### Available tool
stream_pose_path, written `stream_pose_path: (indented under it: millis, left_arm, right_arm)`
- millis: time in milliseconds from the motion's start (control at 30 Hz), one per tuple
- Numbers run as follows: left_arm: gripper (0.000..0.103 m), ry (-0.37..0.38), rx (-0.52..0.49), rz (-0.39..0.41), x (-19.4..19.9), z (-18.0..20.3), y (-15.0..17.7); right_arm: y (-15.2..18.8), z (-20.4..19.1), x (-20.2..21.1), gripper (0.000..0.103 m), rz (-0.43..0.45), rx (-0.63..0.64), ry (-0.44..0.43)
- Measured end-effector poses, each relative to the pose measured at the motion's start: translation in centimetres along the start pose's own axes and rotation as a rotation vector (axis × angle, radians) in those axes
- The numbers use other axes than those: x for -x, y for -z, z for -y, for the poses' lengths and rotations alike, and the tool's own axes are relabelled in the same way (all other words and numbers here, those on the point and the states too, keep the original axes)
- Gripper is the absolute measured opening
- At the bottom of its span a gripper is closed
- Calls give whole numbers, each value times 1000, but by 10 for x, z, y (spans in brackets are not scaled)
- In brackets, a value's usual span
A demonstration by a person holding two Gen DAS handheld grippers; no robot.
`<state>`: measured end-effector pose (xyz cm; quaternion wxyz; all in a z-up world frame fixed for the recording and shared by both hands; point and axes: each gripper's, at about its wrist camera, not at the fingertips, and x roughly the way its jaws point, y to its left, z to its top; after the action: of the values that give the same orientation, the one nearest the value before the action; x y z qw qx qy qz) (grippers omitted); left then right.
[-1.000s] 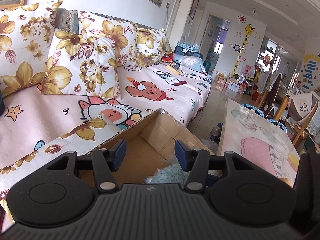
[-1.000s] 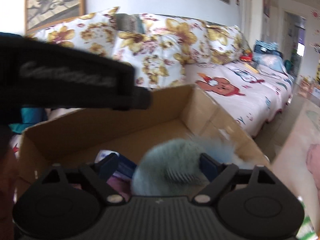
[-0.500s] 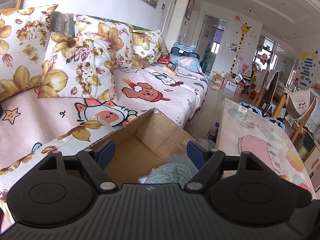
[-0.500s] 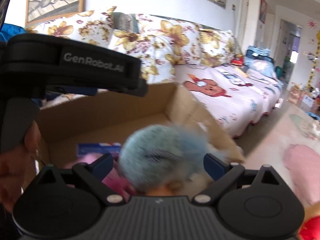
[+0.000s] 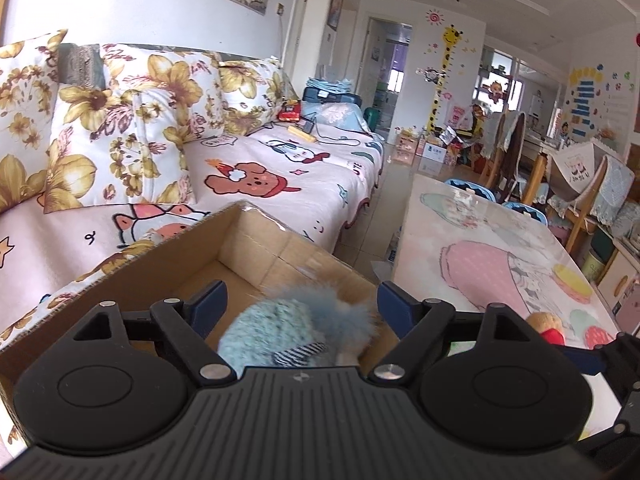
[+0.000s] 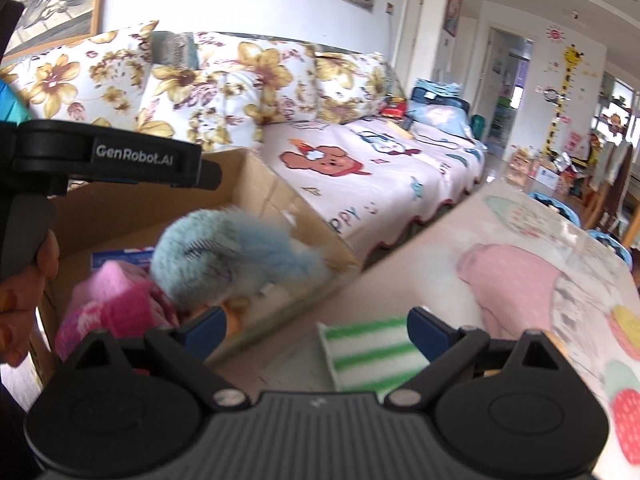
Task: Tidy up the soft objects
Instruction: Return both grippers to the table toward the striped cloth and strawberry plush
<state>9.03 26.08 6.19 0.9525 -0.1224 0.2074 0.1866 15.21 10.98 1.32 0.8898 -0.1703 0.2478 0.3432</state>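
A fluffy light-blue plush toy (image 5: 288, 330) lies inside the open cardboard box (image 5: 280, 248). My left gripper (image 5: 302, 306) is open above the box, its fingers either side of the plush without touching it. In the right wrist view the same plush (image 6: 216, 256) rests on a pink soft item (image 6: 116, 300) in the box (image 6: 280, 204). My right gripper (image 6: 314, 324) is open and empty, over the table edge to the right of the box. A green-and-white striped cloth (image 6: 372, 356) lies on the table just under its fingers.
The box stands between a sofa (image 5: 280, 168) with floral cushions and a table with a cartoon-print cover (image 5: 480, 248). A small plush with a red part (image 5: 548, 326) lies on the table at the right. Chairs stand beyond the table.
My right gripper opened, let go of the blue plush into the box and drew back to the right over the table. My left gripper opened wider and rose a little.
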Motion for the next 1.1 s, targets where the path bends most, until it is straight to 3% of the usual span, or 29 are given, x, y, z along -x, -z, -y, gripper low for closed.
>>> stream_pose_path:
  millis: [500, 1100]
  left_arm:
    - [103, 60, -120, 1, -10, 24, 10]
    - [103, 125, -215, -19, -28, 31, 14]
  right_arm:
    - [44, 64, 50, 97, -6, -141, 145]
    - [76, 128, 77, 97, -10, -272, 268]
